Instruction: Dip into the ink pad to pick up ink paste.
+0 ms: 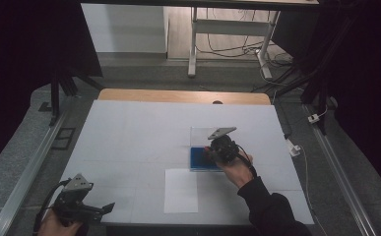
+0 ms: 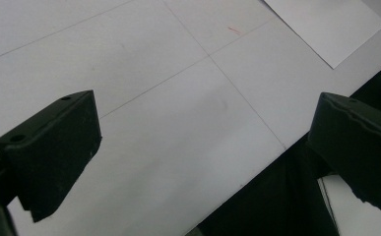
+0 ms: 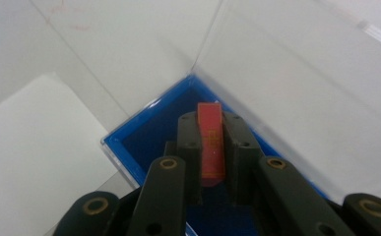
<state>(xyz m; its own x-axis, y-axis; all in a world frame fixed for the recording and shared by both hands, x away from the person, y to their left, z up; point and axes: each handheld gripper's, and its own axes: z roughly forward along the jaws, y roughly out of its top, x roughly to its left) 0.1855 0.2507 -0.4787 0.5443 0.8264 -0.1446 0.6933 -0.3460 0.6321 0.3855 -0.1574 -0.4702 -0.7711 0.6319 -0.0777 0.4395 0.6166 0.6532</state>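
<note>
High view, going left to right: the left gripper (image 1: 87, 209) sits way down at the near left corner of the counter (image 1: 139, 132), held in a hand (image 1: 55, 225) that pokes in from the bottom edge, cable looping off its back. It's got the grey three-cornered plate on top. In the left gripper view its jaws are spread wide with nothing between them, just bare white counter with thin grid lines, and the counter's near edge cutting across under the right-hand jaw.

Next over, a white sheet of paper (image 1: 180, 191) lies flat near the front edge, roughly middle of the counter. Its corner also shows up top right in the left gripper view (image 2: 326, 27).

Just beyond and right of the paper is a blue box (image 1: 198, 158) with a clear lid (image 1: 202, 135) standing open behind it. The box's near corner looks like it's touching or just about touching the paper's far corner.

The right gripper (image 1: 216, 150) is over the box, held by a hand (image 1: 237, 169) in a dark sleeve (image 1: 269, 206) coming in from bottom right. In the right gripper view (image 3: 211, 147) the jaws are pinched nearly together on a small red block (image 3: 211, 145), thin and upright between them, with some tiny print on it I can't read. The block sits over the dark blue inside of the box (image 3: 148, 132), and the clear lid (image 3: 296, 73) rises on the right. Can't tell if the block is touching the box floor or not.
</note>
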